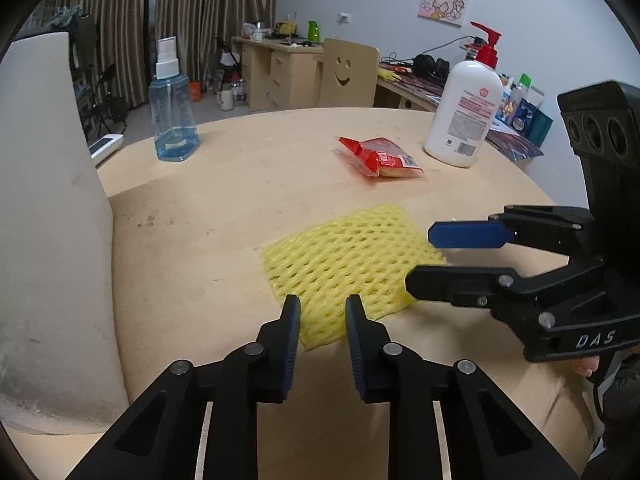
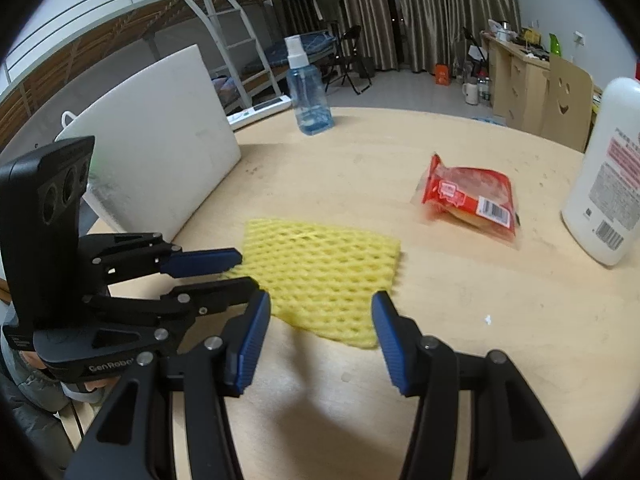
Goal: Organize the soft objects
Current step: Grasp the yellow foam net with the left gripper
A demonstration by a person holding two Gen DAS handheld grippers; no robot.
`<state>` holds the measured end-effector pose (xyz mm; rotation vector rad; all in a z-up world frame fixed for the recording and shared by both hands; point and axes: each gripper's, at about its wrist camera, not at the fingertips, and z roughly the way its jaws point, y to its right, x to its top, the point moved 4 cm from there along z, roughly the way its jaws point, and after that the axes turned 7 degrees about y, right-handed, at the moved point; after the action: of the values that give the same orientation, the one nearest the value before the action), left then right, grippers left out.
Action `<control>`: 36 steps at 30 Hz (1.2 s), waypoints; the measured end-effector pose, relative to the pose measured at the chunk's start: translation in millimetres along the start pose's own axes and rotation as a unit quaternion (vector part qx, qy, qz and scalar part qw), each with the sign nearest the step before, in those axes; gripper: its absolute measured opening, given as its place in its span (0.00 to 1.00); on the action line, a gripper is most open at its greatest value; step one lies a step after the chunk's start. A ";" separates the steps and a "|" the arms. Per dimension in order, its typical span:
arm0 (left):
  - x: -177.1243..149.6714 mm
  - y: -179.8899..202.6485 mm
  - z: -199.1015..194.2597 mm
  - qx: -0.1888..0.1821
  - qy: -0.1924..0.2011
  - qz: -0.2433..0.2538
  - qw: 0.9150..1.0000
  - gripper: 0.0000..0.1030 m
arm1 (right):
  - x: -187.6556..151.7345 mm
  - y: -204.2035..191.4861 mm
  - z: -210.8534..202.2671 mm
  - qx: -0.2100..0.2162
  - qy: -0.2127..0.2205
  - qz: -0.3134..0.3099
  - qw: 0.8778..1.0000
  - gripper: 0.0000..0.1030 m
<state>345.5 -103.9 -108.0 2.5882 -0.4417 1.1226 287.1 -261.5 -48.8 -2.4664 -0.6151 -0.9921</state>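
A yellow foam net (image 1: 344,256) (image 2: 324,272) lies flat on the round wooden table (image 1: 224,208). My left gripper (image 1: 323,306) (image 2: 248,272) stands over the net's near corner, its jaws narrow with a strip of flat, unbunched net showing in the gap. My right gripper (image 2: 320,304) (image 1: 419,258) is open wider, its fingertips straddling the net's opposite edge. A red soft snack packet (image 1: 380,158) (image 2: 468,200) lies farther back on the table, apart from both grippers.
A blue spray bottle (image 1: 173,116) (image 2: 308,96) stands at the far left, a white pump bottle (image 1: 464,112) (image 2: 608,184) at the far right. A white panel (image 1: 48,220) (image 2: 160,152) leans at the table's left edge. A person's hand (image 1: 586,366) holds the right gripper.
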 end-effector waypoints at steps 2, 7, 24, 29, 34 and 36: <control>-0.2 0.4 0.0 -0.002 -0.001 0.002 1.000 0.20 | 1.3 0.8 -2.2 -0.001 0.004 0.002 1.000 0.56; -0.7 3.3 -0.7 -0.006 0.000 0.010 1.000 0.10 | -2.8 3.8 3.2 -0.011 -0.008 0.004 1.000 0.56; 5.5 11.9 -17.5 -0.018 0.031 0.024 0.999 0.07 | -5.8 -3.4 1.0 0.012 -0.005 0.009 1.000 0.15; 16.3 16.2 -44.9 -0.015 0.067 0.028 0.997 0.07 | -0.3 -9.6 -14.0 0.020 0.023 0.005 1.000 0.15; 23.3 23.7 -70.8 -0.005 0.098 0.040 0.994 0.07 | 5.2 -20.8 -28.7 0.027 0.048 -0.001 0.999 0.15; 26.3 24.2 -83.7 -0.004 0.111 0.038 0.993 0.07 | 8.1 -27.1 -36.7 0.027 0.060 -0.008 0.998 0.15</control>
<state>298.4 -98.9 -30.2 2.4205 -0.4939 1.4128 258.1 -256.5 -13.1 -2.3402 -0.6150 -1.1053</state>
